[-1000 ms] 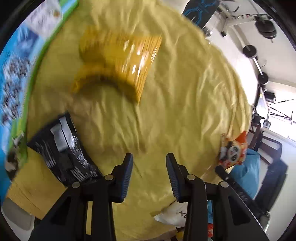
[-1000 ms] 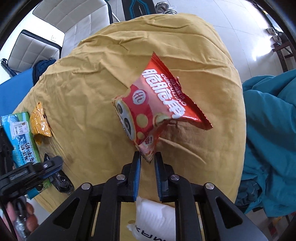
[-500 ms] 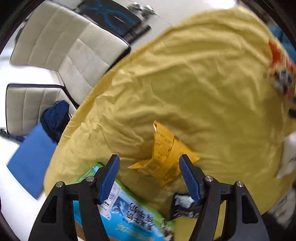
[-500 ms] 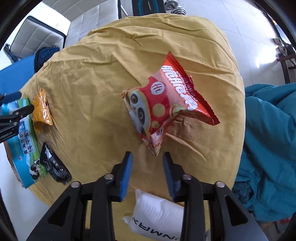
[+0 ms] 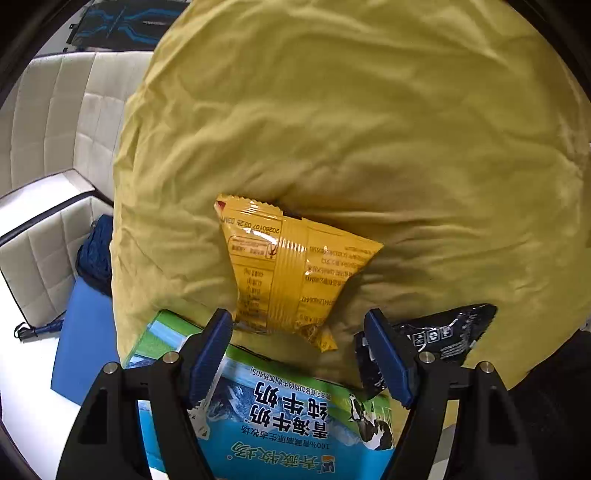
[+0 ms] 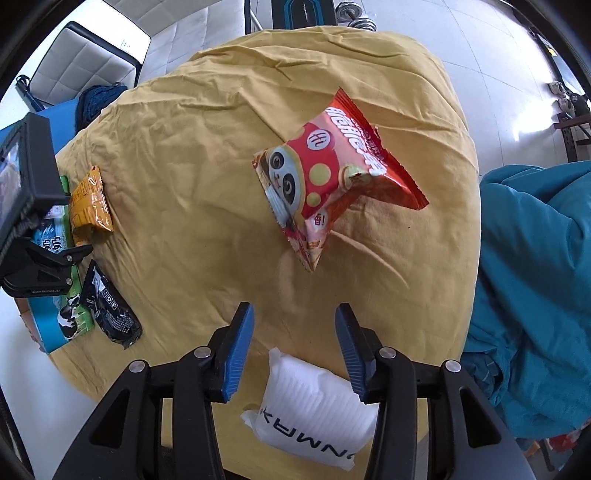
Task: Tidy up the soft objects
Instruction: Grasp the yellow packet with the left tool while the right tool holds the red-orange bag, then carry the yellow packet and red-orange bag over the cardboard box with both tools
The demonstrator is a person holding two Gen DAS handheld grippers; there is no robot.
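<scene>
A yellow snack bag (image 5: 291, 269) lies on the yellow cloth (image 5: 369, 129), its lower end between the fingers of my open left gripper (image 5: 299, 354); it also shows in the right wrist view (image 6: 89, 203). A black packet (image 5: 443, 336) lies right of the left gripper, also in the right wrist view (image 6: 110, 306). A red panda snack bag (image 6: 328, 177) lies on the cloth (image 6: 192, 147) ahead of my open, empty right gripper (image 6: 293, 350). A white tissue pack (image 6: 314, 398) lies under the right gripper.
A blue-green milk carton box (image 5: 277, 413) lies under the left gripper, also in the right wrist view (image 6: 55, 295). White padded seats (image 5: 48, 147) stand at the left. A teal blanket (image 6: 535, 277) lies right of the table. Weights (image 6: 360, 22) lie on the floor beyond.
My right gripper let go of the red panda bag, opened wide and drew back. My left gripper swung round from the table's middle to the yellow bag and opened wider.
</scene>
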